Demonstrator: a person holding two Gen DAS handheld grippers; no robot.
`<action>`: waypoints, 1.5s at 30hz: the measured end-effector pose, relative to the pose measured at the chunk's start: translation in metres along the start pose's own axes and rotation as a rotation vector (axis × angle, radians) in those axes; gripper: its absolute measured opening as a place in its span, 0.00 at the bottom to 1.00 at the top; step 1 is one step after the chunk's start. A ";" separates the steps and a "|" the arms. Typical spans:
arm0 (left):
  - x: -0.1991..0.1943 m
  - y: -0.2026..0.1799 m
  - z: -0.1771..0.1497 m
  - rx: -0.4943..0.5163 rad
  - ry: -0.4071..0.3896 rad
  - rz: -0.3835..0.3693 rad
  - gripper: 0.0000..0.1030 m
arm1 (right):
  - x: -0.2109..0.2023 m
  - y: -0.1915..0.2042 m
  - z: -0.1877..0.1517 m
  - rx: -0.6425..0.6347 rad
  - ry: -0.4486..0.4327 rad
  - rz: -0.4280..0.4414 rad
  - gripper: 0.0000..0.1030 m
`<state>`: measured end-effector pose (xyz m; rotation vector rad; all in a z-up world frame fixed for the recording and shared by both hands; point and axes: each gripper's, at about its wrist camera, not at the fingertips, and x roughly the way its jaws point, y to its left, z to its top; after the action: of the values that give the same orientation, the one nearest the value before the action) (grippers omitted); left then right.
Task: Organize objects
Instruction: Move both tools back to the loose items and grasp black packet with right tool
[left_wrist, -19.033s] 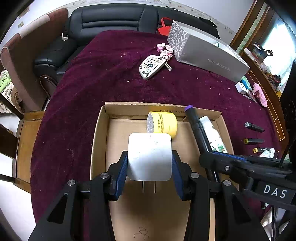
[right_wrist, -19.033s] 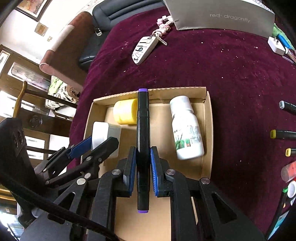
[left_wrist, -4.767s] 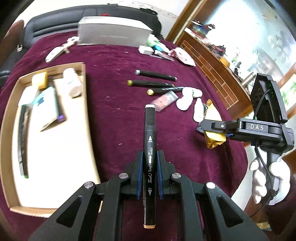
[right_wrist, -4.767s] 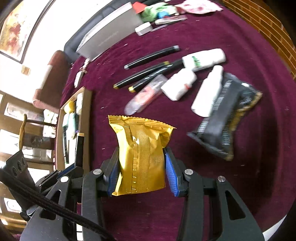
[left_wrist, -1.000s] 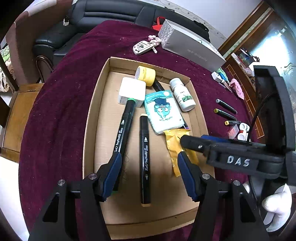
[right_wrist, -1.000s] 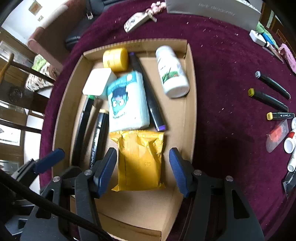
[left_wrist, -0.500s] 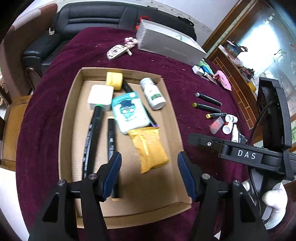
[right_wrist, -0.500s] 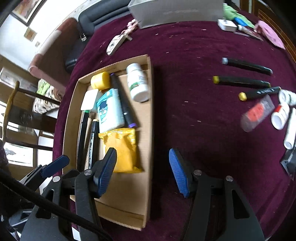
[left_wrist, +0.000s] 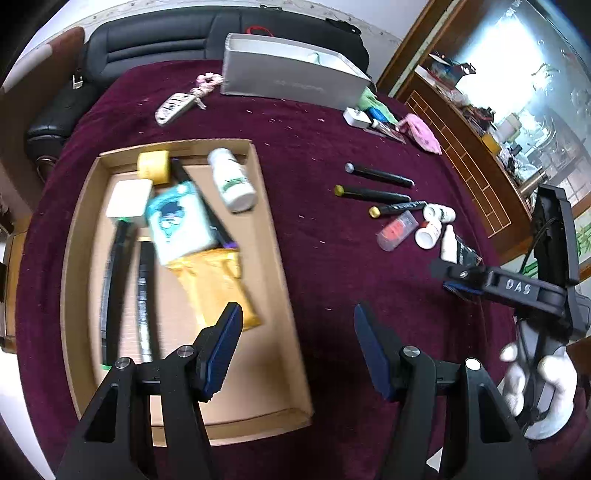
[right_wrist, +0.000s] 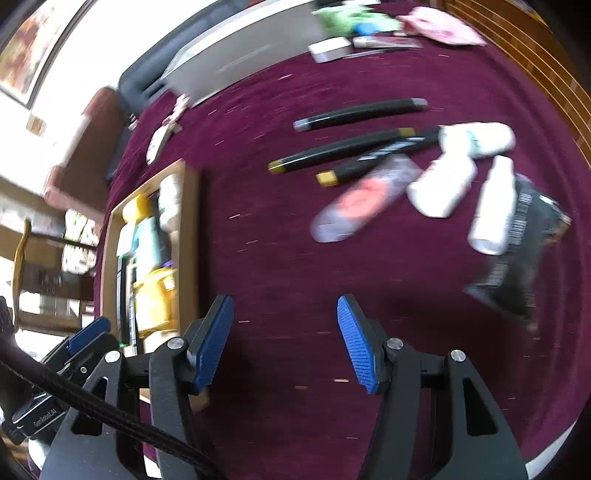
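A cardboard tray (left_wrist: 275, 258) on the maroon cloth holds a yellow tape roll (left_wrist: 153, 167), a white charger (left_wrist: 127, 199), a tissue pack (left_wrist: 177, 223), a white bottle (left_wrist: 232, 181), black markers (left_wrist: 110, 280) and a gold snack packet (left_wrist: 214, 280). My left gripper (left_wrist: 297, 332) is open and empty above the tray's right wall. My right gripper (right_wrist: 284, 332) is open and empty over bare cloth, right of the tray (right_wrist: 188, 236). Ahead of it lie three black markers (right_wrist: 358, 112), a red packet (right_wrist: 360, 197), white bottles (right_wrist: 441, 182) and a black packet (right_wrist: 517, 266).
A grey box (left_wrist: 291, 79), a key fob (left_wrist: 173, 107), a white adapter (left_wrist: 356, 118) and a pink cloth (left_wrist: 421, 133) lie at the table's far side. A black sofa (left_wrist: 155, 40) stands behind. The table edge curves close on the right.
Both grippers have swung right, away from the tray toward the loose markers and bottles. The gold packet and the marker stay in the tray where they were let go.
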<state>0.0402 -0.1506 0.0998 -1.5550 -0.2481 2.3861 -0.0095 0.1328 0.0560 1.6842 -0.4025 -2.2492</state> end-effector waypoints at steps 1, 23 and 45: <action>0.003 -0.007 0.000 0.000 0.007 -0.001 0.55 | -0.007 -0.017 0.002 0.021 -0.010 -0.005 0.56; 0.067 -0.114 -0.008 0.008 0.124 0.010 0.55 | -0.030 -0.169 0.030 0.131 0.012 -0.047 0.58; 0.121 -0.127 -0.042 0.058 0.228 0.065 0.78 | -0.003 -0.155 0.037 -0.066 0.066 -0.273 0.37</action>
<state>0.0502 0.0083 0.0156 -1.8135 -0.0807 2.2155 -0.0554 0.2772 0.0070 1.8703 -0.0846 -2.3539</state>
